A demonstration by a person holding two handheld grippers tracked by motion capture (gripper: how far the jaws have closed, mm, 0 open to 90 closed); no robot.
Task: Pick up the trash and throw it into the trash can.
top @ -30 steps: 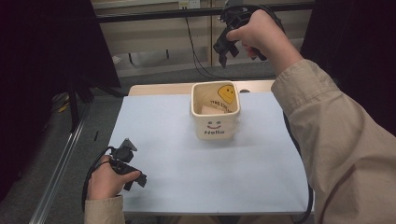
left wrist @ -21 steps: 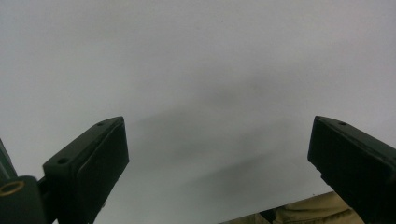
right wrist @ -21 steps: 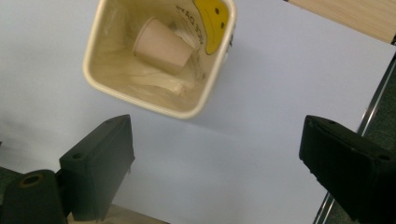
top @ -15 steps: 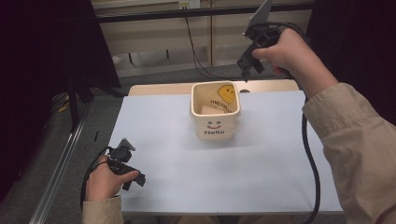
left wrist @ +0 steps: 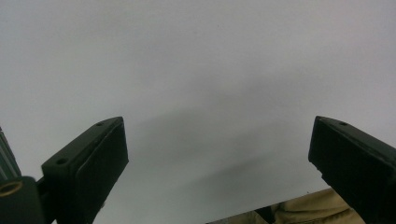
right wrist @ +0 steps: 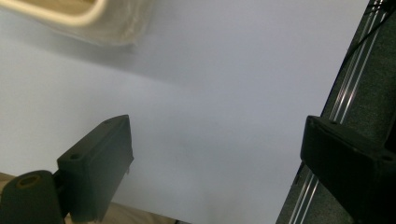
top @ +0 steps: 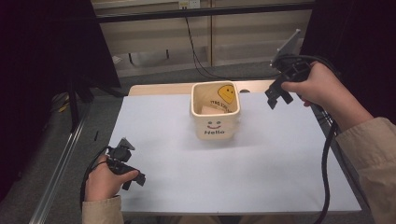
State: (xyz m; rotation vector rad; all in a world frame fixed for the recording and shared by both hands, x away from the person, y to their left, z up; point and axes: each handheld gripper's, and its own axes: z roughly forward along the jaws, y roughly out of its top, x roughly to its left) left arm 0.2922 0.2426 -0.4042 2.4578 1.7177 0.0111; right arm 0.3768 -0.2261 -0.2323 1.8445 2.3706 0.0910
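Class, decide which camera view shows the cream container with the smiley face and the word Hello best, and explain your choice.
The high view: the whole cream container stands upright on the white table, its smile, the word Hello and open top readable. The right gripper view catches a blurred corner of its rim. The left gripper view looks at bare table between open jaws.

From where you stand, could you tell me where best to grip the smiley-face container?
Probably its right wall, from above: the cream container stands upright, open-topped, with a thin squared rim. The right hand-held gripper hovers open beside it, so one jaw could go inside, one outside.
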